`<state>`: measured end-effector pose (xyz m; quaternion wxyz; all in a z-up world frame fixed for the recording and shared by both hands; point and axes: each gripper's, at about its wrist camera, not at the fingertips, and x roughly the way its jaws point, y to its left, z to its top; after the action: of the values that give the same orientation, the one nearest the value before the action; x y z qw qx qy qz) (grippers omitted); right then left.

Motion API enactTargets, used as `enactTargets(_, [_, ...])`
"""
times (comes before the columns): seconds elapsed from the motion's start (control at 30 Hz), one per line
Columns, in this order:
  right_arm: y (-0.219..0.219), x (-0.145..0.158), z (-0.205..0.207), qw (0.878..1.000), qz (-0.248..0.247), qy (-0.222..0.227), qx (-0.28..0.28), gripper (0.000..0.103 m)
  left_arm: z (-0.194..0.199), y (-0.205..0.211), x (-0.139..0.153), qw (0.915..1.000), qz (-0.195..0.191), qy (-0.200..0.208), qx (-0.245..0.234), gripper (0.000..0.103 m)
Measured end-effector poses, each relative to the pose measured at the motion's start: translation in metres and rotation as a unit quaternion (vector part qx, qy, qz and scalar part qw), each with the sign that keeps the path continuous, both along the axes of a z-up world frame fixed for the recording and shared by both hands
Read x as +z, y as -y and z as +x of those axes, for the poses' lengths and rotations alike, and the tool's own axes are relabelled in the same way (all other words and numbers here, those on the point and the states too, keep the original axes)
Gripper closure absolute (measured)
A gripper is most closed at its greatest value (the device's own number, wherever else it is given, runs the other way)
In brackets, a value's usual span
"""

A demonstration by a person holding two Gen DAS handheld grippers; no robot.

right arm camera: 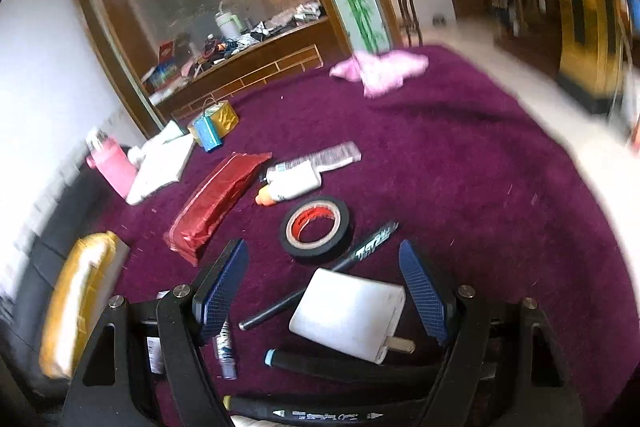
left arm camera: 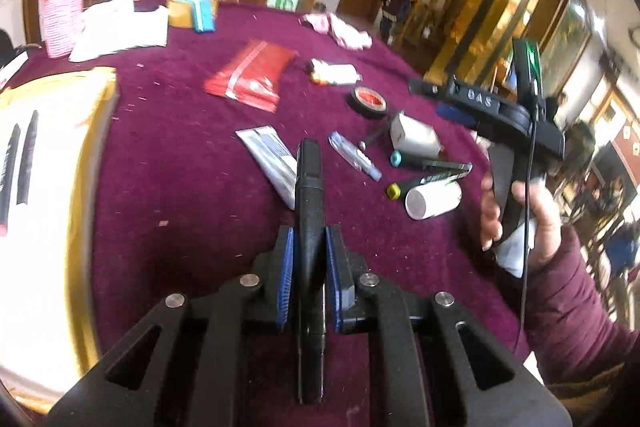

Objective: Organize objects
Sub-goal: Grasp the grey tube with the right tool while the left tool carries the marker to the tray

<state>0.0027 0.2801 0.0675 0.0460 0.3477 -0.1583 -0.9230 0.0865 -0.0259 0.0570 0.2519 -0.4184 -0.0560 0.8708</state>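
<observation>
Marker pen (left arm camera: 309, 227) sits squarely between the blue pads (left arm camera: 285, 279) of the left gripper (left arm camera: 308, 279), and the jaws are closed on its black barrel, pinching it about midway along its length. Its long axis runs straight along the gripper's own line, one end pointing forward over the table and the other running back under the gripper body, and it rides clear above the cloth. Over on the other side, the right gripper (right arm camera: 324, 291) stands wide with nothing pinched: a white plug adapter (right arm camera: 348, 319) lies on the cloth between its open pads, prongs toward the camera, touching neither pad as far as the view shows. A slim black pen (right arm camera: 320, 279) runs diagonally beneath the adapter, and another black marker (right arm camera: 352, 367) lies crosswise just nearer the camera. A black tape roll (right arm camera: 316, 229) with a red core rests just beyond the fingers, a red packet (right arm camera: 216, 203) to its left, a white glue bottle (right arm camera: 292, 179) behind. From the left wrist, a hand (left arm camera: 520, 215) in a maroon sleeve grips the right tool's handle. Everything sits on a round table under a deep purple cloth (right arm camera: 460, 187); a gold-edged white tray (left arm camera: 52, 207) lies at the left, pink cloth (right arm camera: 380, 67) at the far edge, a mirrored wood-framed wall beyond.
</observation>
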Motion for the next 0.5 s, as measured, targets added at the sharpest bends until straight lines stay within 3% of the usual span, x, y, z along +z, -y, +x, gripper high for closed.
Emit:
enactTargets(0.1, [0.024, 0.016, 0.011, 0.998, -0.044, 0.009, 0.053, 0.03, 0.007, 0.02, 0.01, 0.9997, 0.019, -0.01, 0.011, 0.09])
enactTargets(0.27, [0.105, 0.018, 0.01, 0.986, -0.019, 0.07, 0.149, 0.03, 0.01, 0.054, 0.017, 0.9977, 0.055, -0.011, 0.038, 0.09])
enactTargets(0.5, [0.175, -0.033, -0.011, 0.968, 0.099, 0.156, 0.168, 0.034, 0.013, 0.101, 0.013, 0.9938, 0.072, -0.01, 0.084, 0.09])
